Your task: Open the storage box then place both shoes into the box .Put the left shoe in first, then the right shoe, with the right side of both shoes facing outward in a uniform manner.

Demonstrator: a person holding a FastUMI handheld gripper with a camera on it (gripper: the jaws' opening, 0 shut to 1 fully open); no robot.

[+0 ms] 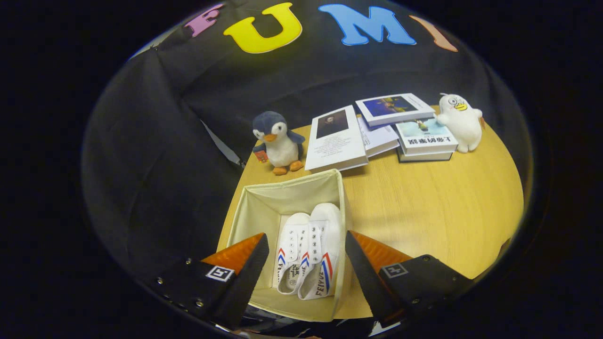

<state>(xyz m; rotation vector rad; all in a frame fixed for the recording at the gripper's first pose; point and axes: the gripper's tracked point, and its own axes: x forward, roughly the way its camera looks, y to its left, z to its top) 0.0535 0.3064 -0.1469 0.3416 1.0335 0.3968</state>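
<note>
A cream fabric storage box (264, 207) stands open on the wooden table, right below my fingers. Two white canvas shoes lie inside it side by side on their sides, toes pointing away from me: one shoe (291, 252) toward the box's middle, the other shoe (322, 256) against the right wall. Red and blue stripes show on both. My gripper (306, 263) hovers above the box, open, with nothing between its fingers; the shoes show through the gap between them.
Beyond the box, a plush penguin (278, 141) stands at the back left. Several books (377, 129) lie spread and stacked behind, with a white plush duck (459, 122) beside them. Bare wooden table (438, 212) lies right of the box.
</note>
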